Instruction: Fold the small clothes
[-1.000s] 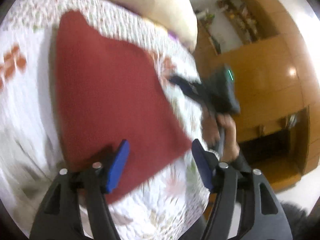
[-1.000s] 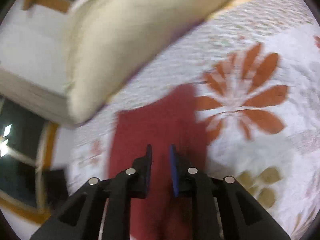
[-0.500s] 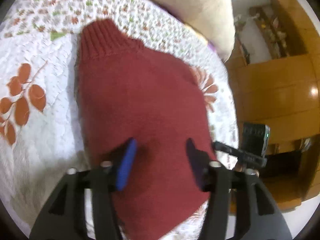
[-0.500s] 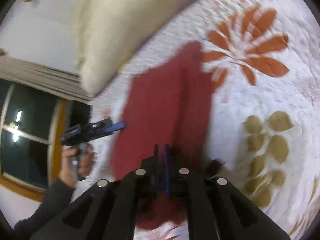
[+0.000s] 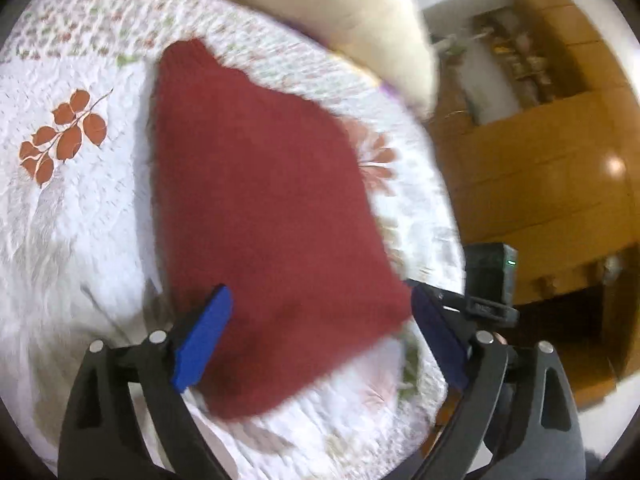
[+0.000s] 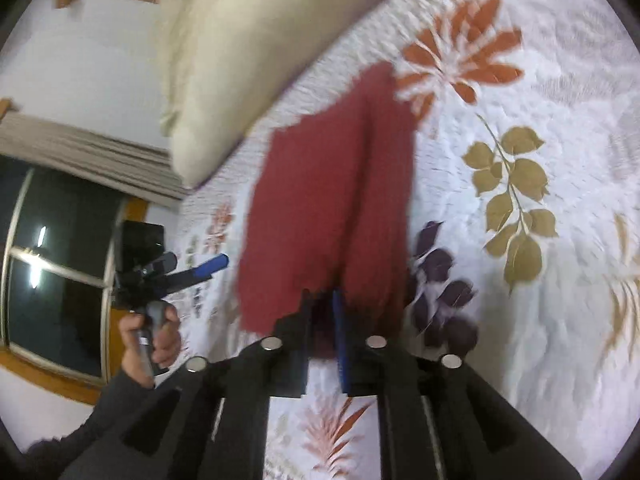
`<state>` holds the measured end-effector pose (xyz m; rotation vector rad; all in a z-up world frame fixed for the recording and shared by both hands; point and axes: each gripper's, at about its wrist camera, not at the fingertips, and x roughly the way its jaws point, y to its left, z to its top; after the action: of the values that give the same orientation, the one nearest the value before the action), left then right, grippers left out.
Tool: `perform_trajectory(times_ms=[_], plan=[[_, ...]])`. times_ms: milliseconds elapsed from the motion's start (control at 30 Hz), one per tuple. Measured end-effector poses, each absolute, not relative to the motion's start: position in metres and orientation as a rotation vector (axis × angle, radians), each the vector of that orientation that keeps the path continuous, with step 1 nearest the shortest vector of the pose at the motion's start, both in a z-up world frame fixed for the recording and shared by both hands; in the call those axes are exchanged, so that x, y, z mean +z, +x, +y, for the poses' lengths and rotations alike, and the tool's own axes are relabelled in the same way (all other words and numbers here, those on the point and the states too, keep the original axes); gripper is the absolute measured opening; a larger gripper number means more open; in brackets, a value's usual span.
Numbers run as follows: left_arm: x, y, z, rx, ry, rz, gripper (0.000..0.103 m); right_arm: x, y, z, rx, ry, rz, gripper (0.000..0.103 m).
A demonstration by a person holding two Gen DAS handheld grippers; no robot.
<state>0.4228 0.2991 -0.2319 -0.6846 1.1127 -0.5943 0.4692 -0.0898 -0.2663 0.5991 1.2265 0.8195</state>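
Since a second ago, left claw (image 5: 316, 340) has swung back over the sweater (image 5: 264, 216), spread wide.
Right claw (image 6: 320, 320) pinches the sweater's near edge on the bed (image 6: 540, 300); I'd lift evenly, keeping it taut.

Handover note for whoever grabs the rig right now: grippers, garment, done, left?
Left gripper: open, holding nothing, above the near end of the red knit garment.
Right gripper: closed, with the garment's near edge between its fingers.
Garment: on the floral bedspread, ribbed end pointing to the cream pillow. The right wrist view shows a lengthwise crease, so a side appears folded in.
Done: laid out, apparently first fold.
Left: probably fold the near end toward the ribbed end, then flatten. Both views are blurred, so check the grip first.
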Motion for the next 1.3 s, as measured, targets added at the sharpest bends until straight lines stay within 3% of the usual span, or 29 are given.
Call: perform_trajectory(times_ms=[100,200,300,367,400,500,600,767,1300], plan=[[-0.261,0.403,0.296,-0.492,-0.628,1.211,0.096,-0.269,0.455,-0.096,0.833,0.593,1.23,0.022],[-0.293,0.394,0.282,-0.433,-0.544,1.316,0.096,-0.305,0.458,-0.085,0.75,0.577,1.334,0.018],[-0.282,0.387,0.281,-0.466,-0.565,1.291,0.096,-0.305,0.46,-0.091,0.735,0.588,1.333,0.019],[-0.275,0.384,0.284,-0.497,-0.615,1.275,0.096,-0.291,0.461,-0.094,0.725,0.548,1.312,0.028],[-0.271,0.381,0.286,-0.499,-0.611,1.263,0.096,-0.285,0.461,-0.101,0.716,0.535,1.298,0.04],[-0.263,0.376,0.292,-0.504,-0.624,1.227,0.096,-0.273,0.473,-0.109,0.717,0.556,1.264,0.047],[-0.265,0.378,0.308,-0.477,-0.706,1.182,0.096,-0.26,0.489,-0.12,0.696,0.603,1.245,0.081],[-0.277,0.385,0.33,-0.503,-0.924,1.128,0.096,-0.275,0.529,-0.124,0.721,0.732,1.295,0.081],[-0.303,0.4,0.329,-0.575,-0.951,1.171,0.096,-0.318,0.608,-0.098,0.713,0.763,1.359,0.081]])
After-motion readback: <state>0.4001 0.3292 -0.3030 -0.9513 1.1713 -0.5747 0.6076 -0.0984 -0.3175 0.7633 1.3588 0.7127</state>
